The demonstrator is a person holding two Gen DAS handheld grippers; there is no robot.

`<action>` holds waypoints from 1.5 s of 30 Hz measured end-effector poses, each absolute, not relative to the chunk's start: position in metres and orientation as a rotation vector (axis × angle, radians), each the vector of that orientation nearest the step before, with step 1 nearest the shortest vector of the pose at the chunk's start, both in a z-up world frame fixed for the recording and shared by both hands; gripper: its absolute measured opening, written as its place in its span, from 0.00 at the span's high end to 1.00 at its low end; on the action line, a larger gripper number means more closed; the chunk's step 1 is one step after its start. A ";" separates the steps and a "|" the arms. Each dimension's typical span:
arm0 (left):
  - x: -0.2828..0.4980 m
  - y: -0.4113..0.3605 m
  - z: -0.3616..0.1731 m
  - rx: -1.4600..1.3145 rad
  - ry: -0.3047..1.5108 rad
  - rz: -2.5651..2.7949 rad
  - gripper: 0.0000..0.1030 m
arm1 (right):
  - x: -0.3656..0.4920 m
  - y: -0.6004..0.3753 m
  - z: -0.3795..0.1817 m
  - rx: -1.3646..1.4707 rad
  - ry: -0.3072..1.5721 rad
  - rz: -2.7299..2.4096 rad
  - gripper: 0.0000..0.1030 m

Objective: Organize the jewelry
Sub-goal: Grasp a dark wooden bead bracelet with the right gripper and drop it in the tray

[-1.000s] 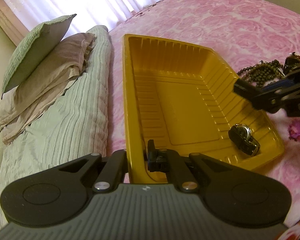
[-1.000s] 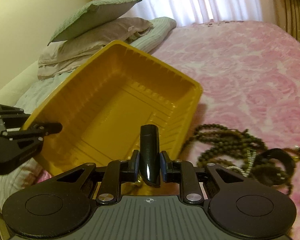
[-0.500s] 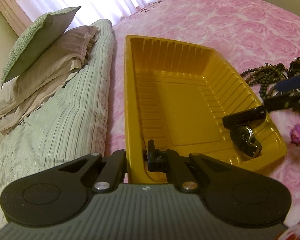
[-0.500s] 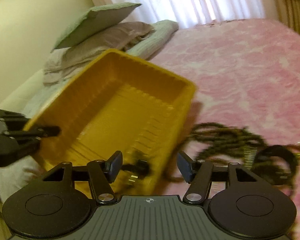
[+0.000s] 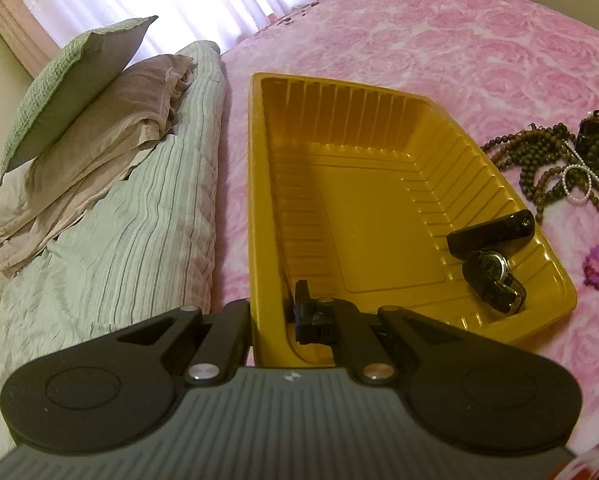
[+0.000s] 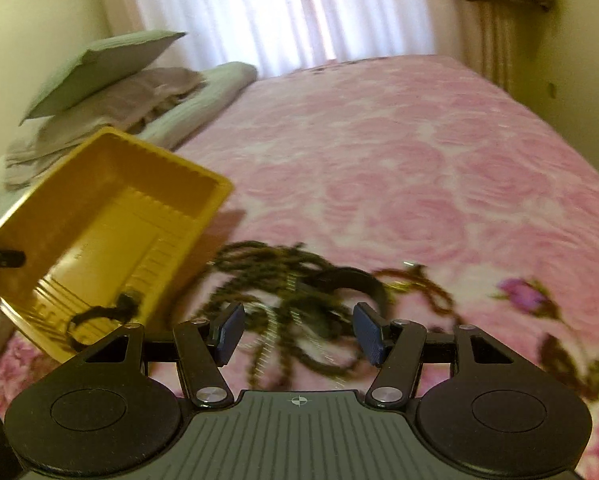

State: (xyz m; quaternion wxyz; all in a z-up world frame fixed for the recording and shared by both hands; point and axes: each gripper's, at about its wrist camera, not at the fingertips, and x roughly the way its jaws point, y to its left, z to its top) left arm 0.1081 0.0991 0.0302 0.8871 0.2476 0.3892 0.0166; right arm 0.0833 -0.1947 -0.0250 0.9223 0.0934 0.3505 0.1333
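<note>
The left tongs (image 5: 271, 312) are pinching the near-left rim of a yellow ribbed plastic tray (image 5: 379, 152), one finger outside the wall and the other inside it. The tray sits on a pink rose-patterned bedspread (image 5: 479, 40) and stretches away ahead of these tongs. In its near-right corner, ahead and to the right of the left tongs, lies a black wristwatch with a silver case (image 5: 495, 280); one end of its black strap rests up on the tray's right rim.

Beyond the tray's right wall, further right of the left tongs, a tangle of dark brown bead necklaces (image 5: 539, 160) lies on the bedspread, with a thin strand of small white beads (image 5: 579, 176) looped through it and a dark bangle-like piece (image 5: 597, 144) touching its far side.

The right tongs (image 6: 297, 332) are spread wide and hold nothing; they hover just above the near edge of that bead pile, which shows blurred between and ahead of the two blue finger pads (image 6: 229, 332). The tray lies ahead and to their left.

To the left of the left tongs, a striped pale green quilt (image 5: 131, 232) runs alongside the tray, with a beige pillow (image 5: 111, 132) and a green cushion (image 5: 67, 80) stacked at its far end.
</note>
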 end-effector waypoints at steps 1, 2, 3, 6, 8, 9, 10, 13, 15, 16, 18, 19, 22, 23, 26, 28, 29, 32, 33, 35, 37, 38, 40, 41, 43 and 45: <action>0.108 0.100 0.030 0.513 0.808 0.032 0.96 | 0.079 -0.199 -0.026 0.184 0.722 0.252 0.42; 0.108 0.100 0.030 0.512 0.807 0.031 0.96 | 0.077 -0.202 -0.026 0.180 0.724 0.237 0.42; 0.107 0.100 0.030 0.511 0.805 0.031 0.96 | 0.074 -0.206 -0.027 0.180 0.725 0.226 0.42; 0.107 0.101 0.029 0.510 0.804 0.031 0.96 | 0.071 -0.215 -0.031 0.172 0.732 0.200 0.42; 0.106 0.100 0.029 0.506 0.805 0.031 0.97 | 0.073 -0.219 -0.033 0.169 0.737 0.194 0.42; 0.107 0.099 0.029 0.506 0.804 0.032 0.97 | 0.074 -0.221 -0.035 0.170 0.740 0.199 0.42; 0.107 0.099 0.029 0.507 0.803 0.036 0.97 | 0.076 -0.221 -0.035 0.166 0.739 0.208 0.42; 0.108 0.097 0.030 0.508 0.801 0.040 0.97 | 0.080 -0.219 -0.035 0.132 0.737 0.235 0.42; 0.109 0.097 0.030 0.506 0.802 0.039 0.97 | 0.083 -0.217 -0.037 0.107 0.745 0.255 0.46; 0.109 0.097 0.031 0.507 0.802 0.040 0.97 | 0.085 -0.215 -0.038 0.093 0.749 0.267 0.51; 0.110 0.098 0.031 0.506 0.804 0.040 0.97 | 0.090 -0.211 -0.041 0.071 0.760 0.281 0.63; 0.110 0.098 0.031 0.506 0.804 0.040 0.97 | 0.092 -0.210 -0.043 0.063 0.763 0.287 0.64; 0.111 0.098 0.032 0.508 0.803 0.041 0.97 | 0.098 -0.206 -0.047 0.033 0.772 0.305 0.65; 0.111 0.098 0.031 0.507 0.803 0.040 0.97 | 0.099 -0.205 -0.049 0.024 0.775 0.311 0.67; 0.111 0.098 0.031 0.511 0.805 0.041 0.96 | 0.103 -0.204 -0.051 0.015 0.785 0.321 0.93; 0.110 0.098 0.030 0.513 0.807 0.041 0.96 | 0.101 -0.204 -0.047 0.018 0.777 0.319 0.93; 0.110 0.099 0.030 0.513 0.808 0.041 0.96 | 0.100 -0.205 -0.045 0.016 0.771 0.318 0.93; 0.111 0.099 0.030 0.512 0.805 0.041 0.96 | 0.099 -0.204 -0.034 0.008 0.758 0.323 0.93; 0.111 0.099 0.029 0.513 0.805 0.042 0.96 | 0.099 -0.202 -0.030 0.002 0.751 0.324 0.93; 0.111 0.098 0.029 0.512 0.804 0.041 0.96 | 0.098 -0.200 -0.020 -0.013 0.730 0.324 0.93; 0.110 0.098 0.029 0.510 0.804 0.039 0.97 | 0.100 -0.197 -0.010 -0.018 0.713 0.329 0.93; 0.110 0.099 0.029 0.509 0.803 0.038 0.97 | 0.101 -0.195 -0.005 -0.019 0.706 0.336 0.93; 0.110 0.099 0.029 0.505 0.802 0.036 0.97 | 0.104 -0.188 0.005 -0.024 0.692 0.355 0.93; 0.110 0.100 0.029 0.503 0.801 0.036 0.97 | 0.105 -0.183 0.011 -0.027 0.681 0.369 0.93; 0.110 0.101 0.029 0.495 0.801 0.034 0.97 | 0.109 -0.173 0.020 -0.023 0.671 0.398 0.93; 0.110 0.102 0.029 0.491 0.800 0.032 0.97 | 0.113 -0.159 0.029 -0.018 0.662 0.435 0.93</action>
